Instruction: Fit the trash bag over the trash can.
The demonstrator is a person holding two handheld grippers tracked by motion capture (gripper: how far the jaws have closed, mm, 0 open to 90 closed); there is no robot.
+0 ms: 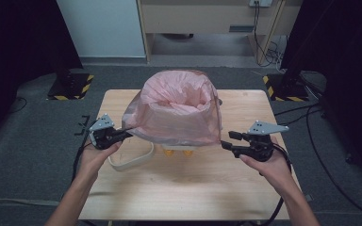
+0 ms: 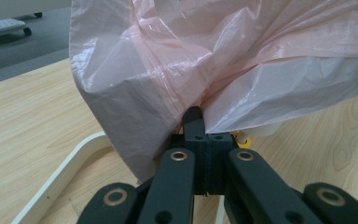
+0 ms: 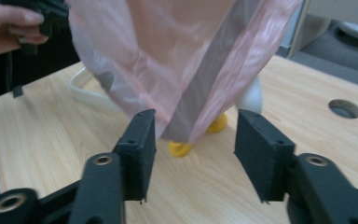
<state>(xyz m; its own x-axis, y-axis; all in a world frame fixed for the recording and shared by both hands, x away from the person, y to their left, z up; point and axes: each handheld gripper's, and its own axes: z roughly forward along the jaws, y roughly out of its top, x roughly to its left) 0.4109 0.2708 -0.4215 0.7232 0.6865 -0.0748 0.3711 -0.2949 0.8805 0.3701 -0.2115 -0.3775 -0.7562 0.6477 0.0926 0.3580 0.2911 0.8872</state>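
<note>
table: light wood table (image 1: 184, 188), round hole near one corner in right gripper view; grey carpet around it.
bag: pink translucent plastic bag (image 1: 176, 110) draped over a white obj at table centre-back, mouth puffed up and open at top. Hem hangs down front, reaches just above table surface.
under bag: yellow feet (image 1: 178, 152) poke out below the hem, on the table; in right gripper view a white rounded body sits above them, mostly covered. Can't tell what obj is.
handle/ring: white curved strip (image 1: 134, 161) lying flat on table, front-left of bag, near left gripper.
L gripper: left gripper (image 1: 122, 134) at bag's left lower edge, held by left hand (image 1: 95, 153). Jaws pressed together, pinching a fold of bag film – clear in left gripper view, film bunches right at the tips (image 2: 193, 114) and fans up and out from there.
R gripper: right gripper (image 1: 228, 140) at bag's right lower corner, held by right hand (image 1: 268, 167). Jaws spread wide, nothing between pads. In right gripper view the bag's hanging corner sits beyond the gap, not touching either jaw as far as I can see.
bag tension: film pulled taut toward L gripper; right side hangs loose.
</note>
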